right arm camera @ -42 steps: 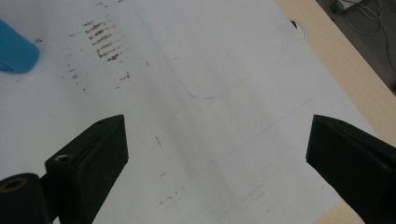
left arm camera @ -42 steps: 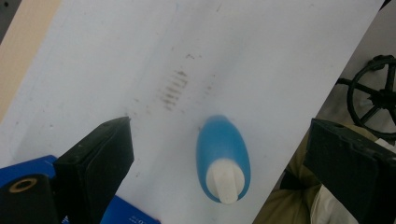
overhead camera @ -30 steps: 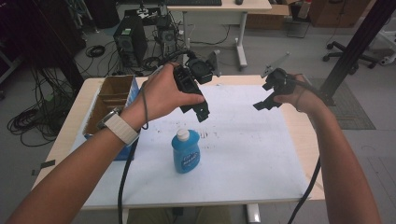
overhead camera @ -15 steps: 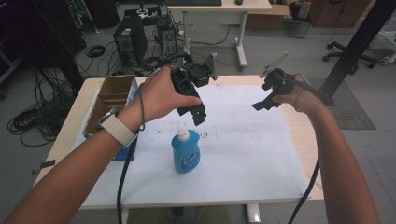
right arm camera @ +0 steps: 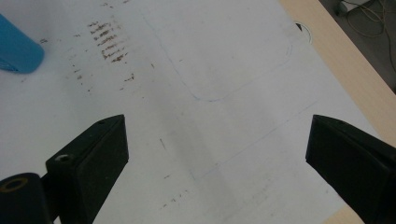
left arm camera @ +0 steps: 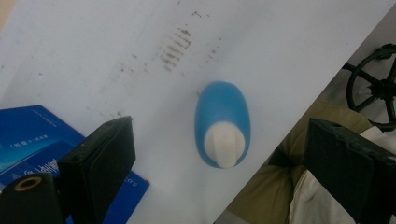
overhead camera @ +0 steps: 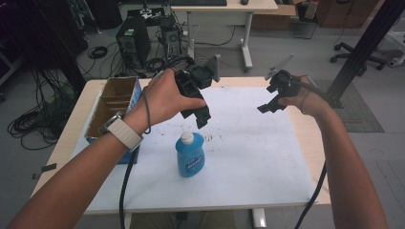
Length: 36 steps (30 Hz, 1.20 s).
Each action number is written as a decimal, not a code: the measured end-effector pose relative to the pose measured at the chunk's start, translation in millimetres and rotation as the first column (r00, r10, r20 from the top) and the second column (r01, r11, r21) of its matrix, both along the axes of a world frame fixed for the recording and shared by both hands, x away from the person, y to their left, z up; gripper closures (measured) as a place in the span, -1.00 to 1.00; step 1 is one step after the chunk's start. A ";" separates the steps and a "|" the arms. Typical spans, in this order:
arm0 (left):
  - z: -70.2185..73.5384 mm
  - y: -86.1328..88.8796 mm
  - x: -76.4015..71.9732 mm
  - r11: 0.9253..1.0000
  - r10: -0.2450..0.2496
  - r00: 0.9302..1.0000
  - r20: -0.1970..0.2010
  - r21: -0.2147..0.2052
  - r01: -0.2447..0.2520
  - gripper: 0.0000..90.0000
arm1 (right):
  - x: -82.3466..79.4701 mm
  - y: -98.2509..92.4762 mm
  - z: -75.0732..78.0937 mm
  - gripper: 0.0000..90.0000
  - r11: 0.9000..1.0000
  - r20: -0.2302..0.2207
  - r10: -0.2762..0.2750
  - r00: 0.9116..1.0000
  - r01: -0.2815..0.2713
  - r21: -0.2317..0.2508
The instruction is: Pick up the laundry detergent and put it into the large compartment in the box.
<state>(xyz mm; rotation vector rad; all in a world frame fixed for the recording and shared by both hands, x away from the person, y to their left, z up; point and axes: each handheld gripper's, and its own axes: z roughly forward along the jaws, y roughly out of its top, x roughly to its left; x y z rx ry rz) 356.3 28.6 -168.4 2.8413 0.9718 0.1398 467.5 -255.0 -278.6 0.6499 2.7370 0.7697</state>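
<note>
A blue bottle (overhead camera: 190, 155) with a white cap stands upright on the white sheet (overhead camera: 248, 157) near the table's front. My left gripper (overhead camera: 202, 118) hangs above and just behind it, tilted down, jaws wide open and holding nothing. From above, in the left gripper view, the bottle (left arm camera: 222, 122) and its white cap (left arm camera: 224, 144) lie between the two jaws. My right gripper (overhead camera: 265, 108) hovers over the sheet's far right part, also open and holding nothing. The bottle's blue edge (right arm camera: 17, 49) shows at the upper left of the right gripper view.
An open cardboard box (overhead camera: 112, 102) sits at the table's left edge beside a blue booklet (left arm camera: 42, 140). Brown smudges (right arm camera: 107, 44) mark the sheet. The wooden table edge (right arm camera: 336, 60) runs along the right. Computers, cables and a desk stand on the floor beyond.
Both grippers have drifted only slightly; the left one has edged a little toward the bottle. The bottle has not moved.
</note>
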 end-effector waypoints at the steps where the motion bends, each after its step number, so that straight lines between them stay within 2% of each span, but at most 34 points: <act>1: -1.2 0.1 0.0 1.000 0.003 1.000 -0.005 0.003 -0.003 -0.78 | -0.1 0.0 0.0 -0.87 1.000 -0.001 0.000 1.000 0.000 0.000; 9: -5.9 -0.4 0.1 1.000 0.017 0.999 -0.027 0.024 -0.016 -0.78 | -0.6 -0.1 0.0 -0.87 1.000 -0.002 0.001 1.000 -0.001 -0.002; 26: -17.6 2.7 -0.7 0.999 0.024 0.999 -0.048 0.027 -0.022 -0.78 | -1.1 1.8 -0.5 -0.87 1.000 -0.006 0.005 1.000 -0.005 -0.006; 36: -24.5 8.0 -2.1 0.999 0.038 0.998 -0.044 0.016 -0.037 -0.79 | -1.2 3.3 -0.5 -0.87 1.000 -0.007 0.007 1.000 -0.007 -0.004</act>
